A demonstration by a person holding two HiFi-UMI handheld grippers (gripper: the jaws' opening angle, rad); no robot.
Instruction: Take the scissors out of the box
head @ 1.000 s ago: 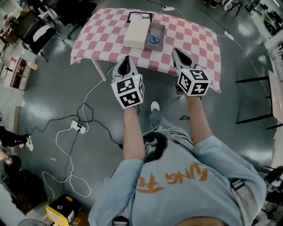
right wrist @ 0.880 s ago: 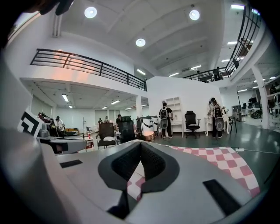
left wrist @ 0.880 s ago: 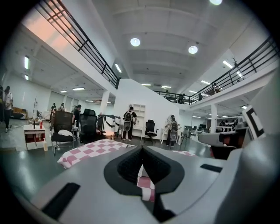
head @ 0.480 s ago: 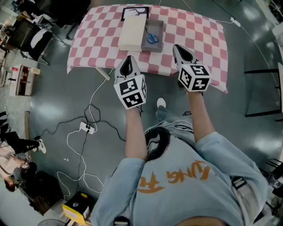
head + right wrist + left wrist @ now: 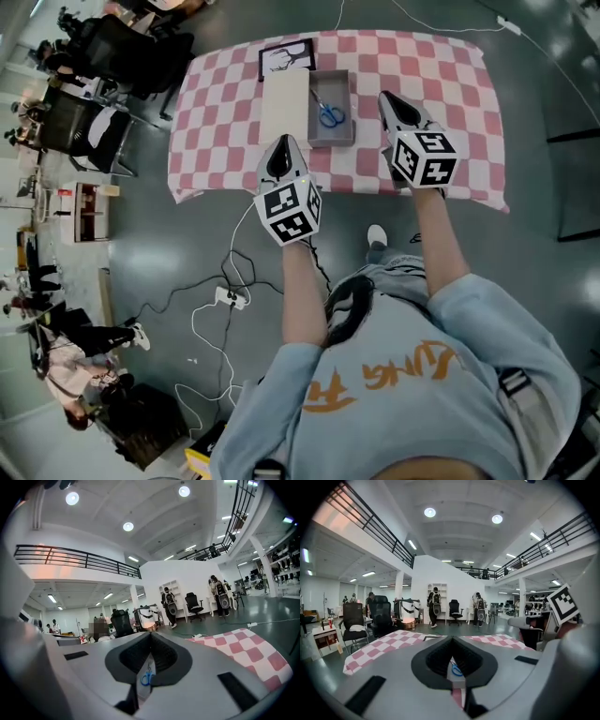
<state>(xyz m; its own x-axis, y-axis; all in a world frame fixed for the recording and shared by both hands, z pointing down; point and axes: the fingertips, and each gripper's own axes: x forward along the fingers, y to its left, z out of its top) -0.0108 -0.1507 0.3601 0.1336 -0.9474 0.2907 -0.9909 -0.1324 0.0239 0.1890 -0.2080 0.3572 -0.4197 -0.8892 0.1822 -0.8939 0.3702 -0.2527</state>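
Note:
Blue-handled scissors (image 5: 327, 112) lie in an open grey box (image 5: 330, 137) on a table with a pink-and-white checked cloth (image 5: 441, 84). A cream lid (image 5: 284, 105) lies flat against the box's left side. My left gripper (image 5: 284, 142) is at the table's near edge, just short of the lid, shut and empty. My right gripper (image 5: 387, 97) is over the cloth to the right of the box, shut and empty. Through the slot under the closed tips, the scissors (image 5: 457, 671) show in the left gripper view and the scissors (image 5: 148, 678) in the right gripper view.
A black-framed sheet (image 5: 286, 58) lies behind the lid. Cables and a power strip (image 5: 228, 298) trail over the floor at the left of my legs. Office chairs (image 5: 98, 131) and desks stand left of the table. People stand far off across the hall.
Both grippers have moved forward from over the floor to the table. The left tip is now at the cloth's near edge and the right is over the cloth. Both stayed shut.

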